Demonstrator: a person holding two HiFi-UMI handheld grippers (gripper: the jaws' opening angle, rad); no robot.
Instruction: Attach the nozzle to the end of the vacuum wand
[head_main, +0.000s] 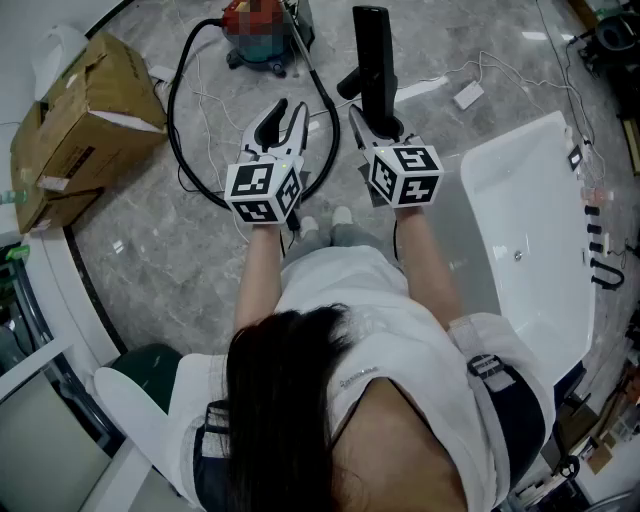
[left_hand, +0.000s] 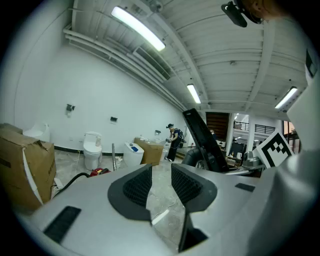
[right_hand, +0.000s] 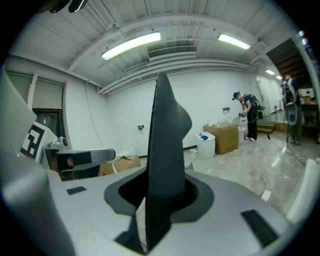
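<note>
My right gripper (head_main: 378, 122) is shut on a long, flat black nozzle (head_main: 373, 58), which points away from me over the floor. In the right gripper view the nozzle (right_hand: 167, 165) stands up between the jaws and fills the gap. My left gripper (head_main: 282, 122) is level with it on the left, open with nothing between its fingers (left_hand: 138, 186); floor shows through the gap. From the left gripper view the nozzle (left_hand: 204, 141) shows slanting at the right. A black vacuum hose (head_main: 181, 128) loops on the floor from the vacuum body (head_main: 262, 38). I cannot pick out the wand's end.
A torn cardboard box (head_main: 85, 125) lies at the left on the marble floor. A white bathtub (head_main: 530, 215) fills the right side. White cables (head_main: 455, 90) trail across the floor ahead. A toilet (left_hand: 92, 149) and more boxes stand by the far wall, where a person is bent over.
</note>
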